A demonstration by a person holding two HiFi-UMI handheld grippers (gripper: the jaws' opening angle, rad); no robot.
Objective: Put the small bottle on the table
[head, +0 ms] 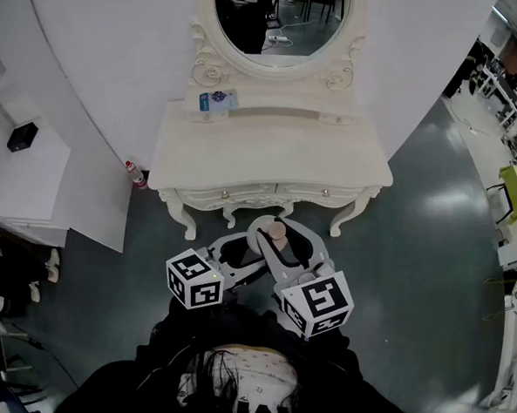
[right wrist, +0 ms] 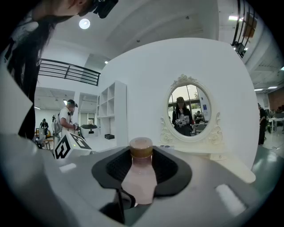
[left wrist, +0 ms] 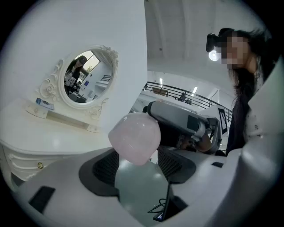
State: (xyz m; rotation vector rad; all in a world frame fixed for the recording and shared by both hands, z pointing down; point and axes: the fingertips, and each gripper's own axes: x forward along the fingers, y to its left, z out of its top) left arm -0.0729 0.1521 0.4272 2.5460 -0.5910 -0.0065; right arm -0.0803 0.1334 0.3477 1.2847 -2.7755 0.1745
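The small bottle (head: 277, 233) is pale pink with a brown cap (right wrist: 141, 148). It hangs in the air in front of the white dressing table (head: 271, 150), below the level of the tabletop. My right gripper (head: 280, 239) is shut on it, and its pads press on the bottle's body (right wrist: 140, 177) on both sides. My left gripper (head: 242, 257) is open at its widest just to the left. The bottle's rounded base (left wrist: 134, 137) sits between the left jaws, with no clear press from the pads. The right gripper (left wrist: 177, 117) shows behind the bottle.
The table carries an oval mirror (head: 279, 19) and a small flat box (head: 217, 103) at its back left. A white shelf unit (head: 25, 169) stands to the left, with a red-capped bottle (head: 135, 175) on the floor beside the table leg. A person (right wrist: 69, 117) stands far off.
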